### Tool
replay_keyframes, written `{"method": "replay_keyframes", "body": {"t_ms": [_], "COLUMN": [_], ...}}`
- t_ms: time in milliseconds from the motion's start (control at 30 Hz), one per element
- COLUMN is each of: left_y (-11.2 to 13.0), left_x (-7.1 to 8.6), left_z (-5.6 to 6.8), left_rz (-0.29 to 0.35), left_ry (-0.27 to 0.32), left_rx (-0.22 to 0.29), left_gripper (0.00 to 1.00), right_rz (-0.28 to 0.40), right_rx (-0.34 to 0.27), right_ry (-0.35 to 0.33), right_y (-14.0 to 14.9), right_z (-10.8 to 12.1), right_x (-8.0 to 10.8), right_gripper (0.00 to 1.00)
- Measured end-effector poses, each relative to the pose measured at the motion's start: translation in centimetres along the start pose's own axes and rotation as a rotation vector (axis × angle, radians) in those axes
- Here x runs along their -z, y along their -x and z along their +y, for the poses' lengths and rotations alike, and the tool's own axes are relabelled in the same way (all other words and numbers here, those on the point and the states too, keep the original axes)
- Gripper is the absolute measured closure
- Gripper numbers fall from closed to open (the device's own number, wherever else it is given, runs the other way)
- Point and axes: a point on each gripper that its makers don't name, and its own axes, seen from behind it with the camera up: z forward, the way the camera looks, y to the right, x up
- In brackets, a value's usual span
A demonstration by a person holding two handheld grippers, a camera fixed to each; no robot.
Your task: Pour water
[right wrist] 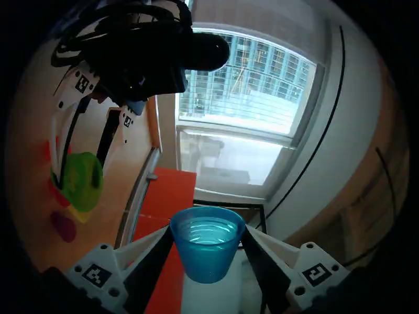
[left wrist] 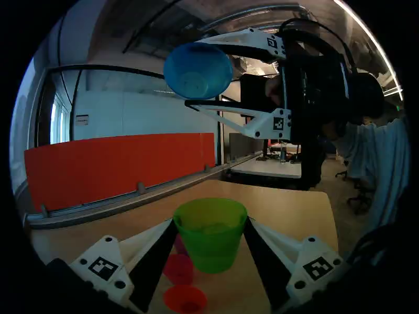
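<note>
Below green cup (left wrist: 210, 235), red cups (left wrist: 184, 299) on table (left wrist: 293, 209)

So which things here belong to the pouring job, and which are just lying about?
In the job: blue cup in the right hand-held gripper; green cup in the left hand-held gripper.
Lying about: red cup, pink cup, orange partition.

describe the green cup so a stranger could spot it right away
Start at the light wooden table beside the long orange-red partition panel. Over its near end, the left gripper holds a green plastic cup upright between its fingers. It is the only green one: the small pink and red cups sit below it on the table, and the blue plastic cup hangs high in the right gripper.
</note>
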Motion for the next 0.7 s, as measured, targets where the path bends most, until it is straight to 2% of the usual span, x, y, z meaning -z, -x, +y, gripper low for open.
{"method": "replay_keyframes", "body": {"t_ms": [167,367,567,700], "left_y": [-0.06,-0.07,-0.22,-0.60], "left_x": [0.02,0.12,0.27,0.38], "left_z": [-0.01,-0.20,-0.23,-0.27], "left_rz": [0.004,0.006,0.008,0.012], "left_ry": [0.000,-0.005,-0.007,-0.009], "left_rx": [0.004,0.007,0.005,0.003], "left_gripper": [0.13,0.13,0.13,0.14], "right_rz": [0.000,0.006,0.004,0.002], "right_rx": [-0.012,-0.072,-0.189,-0.296], "right_ry": [0.000,0.004,0.011,0.012], "right_y": [0.03,0.00,0.53,0.98], "right_z": [-0.10,0.00,0.29,0.35], "right_x": [0.00,0.14,0.50,0.77], "right_gripper": [0.09,0.09,0.10,0.09]}}
